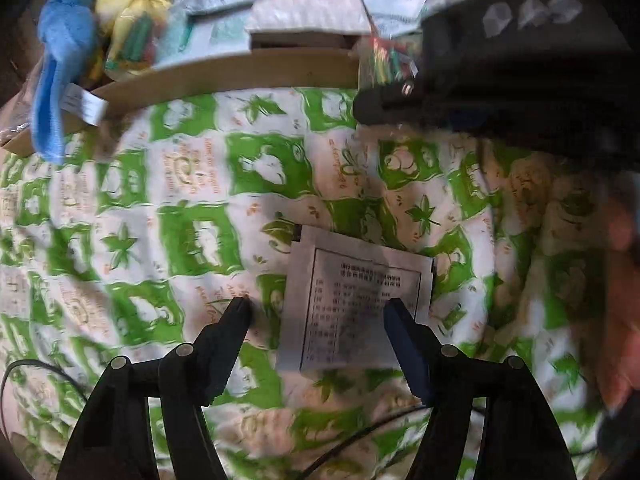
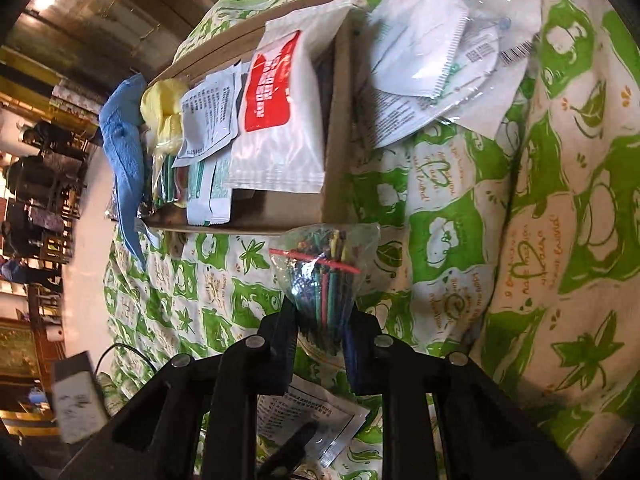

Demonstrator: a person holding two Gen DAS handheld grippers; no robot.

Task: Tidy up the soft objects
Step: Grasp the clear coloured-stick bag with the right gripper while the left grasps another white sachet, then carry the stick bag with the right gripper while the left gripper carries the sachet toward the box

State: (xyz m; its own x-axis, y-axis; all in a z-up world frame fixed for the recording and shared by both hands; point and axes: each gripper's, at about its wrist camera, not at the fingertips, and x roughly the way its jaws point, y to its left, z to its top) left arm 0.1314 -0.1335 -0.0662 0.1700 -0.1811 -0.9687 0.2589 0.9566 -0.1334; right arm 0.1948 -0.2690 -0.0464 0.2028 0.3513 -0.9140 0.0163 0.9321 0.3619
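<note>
Currently right gripper clamps clear bag of coloured sticks; left gripper wide above flat printed white sachet

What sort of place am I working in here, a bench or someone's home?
Probably a bed or soft couch in a lived-in room: everything lies on a rumpled green-and-white printed bedsheet, a cardboard box holds the sorted packets, and wooden furniture stands beyond.

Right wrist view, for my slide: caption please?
Right gripper holds a bag of coloured sticks near the cardboard box.
</note>
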